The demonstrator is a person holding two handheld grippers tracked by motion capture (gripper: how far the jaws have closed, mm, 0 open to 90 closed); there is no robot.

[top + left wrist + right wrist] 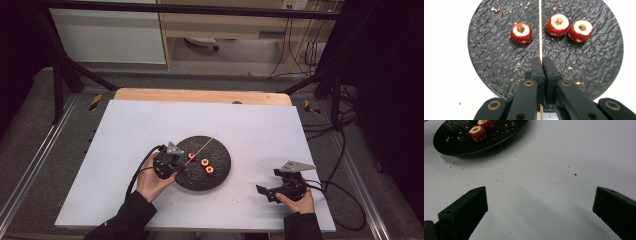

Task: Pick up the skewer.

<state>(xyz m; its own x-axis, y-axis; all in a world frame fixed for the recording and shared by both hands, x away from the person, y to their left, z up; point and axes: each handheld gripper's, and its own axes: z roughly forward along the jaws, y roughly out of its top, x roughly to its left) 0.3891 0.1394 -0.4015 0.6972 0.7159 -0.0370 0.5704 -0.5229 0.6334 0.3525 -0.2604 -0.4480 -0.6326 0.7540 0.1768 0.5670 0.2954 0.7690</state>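
Note:
A round black plate [220,172] lies mid-table with three cored red fruits on it [205,162], [521,33], [477,133]. A thin wooden skewer [202,146] [540,30] runs from my left gripper [176,167] [541,60] up across the plate. That gripper is shut on the skewer's near end, over the plate's near-left edge. In the left gripper view the stick passes between one fruit on its left and two [557,22] on its right. My right gripper [265,192] [539,205] rests open on the white table, right of the plate [499,138], nothing between its jaws.
Crumbs speckle the plate and the white tabletop [260,130] around it. A wooden strip [200,95] edges the table's far side. Cables [345,200] trail off the right edge beside the right hand.

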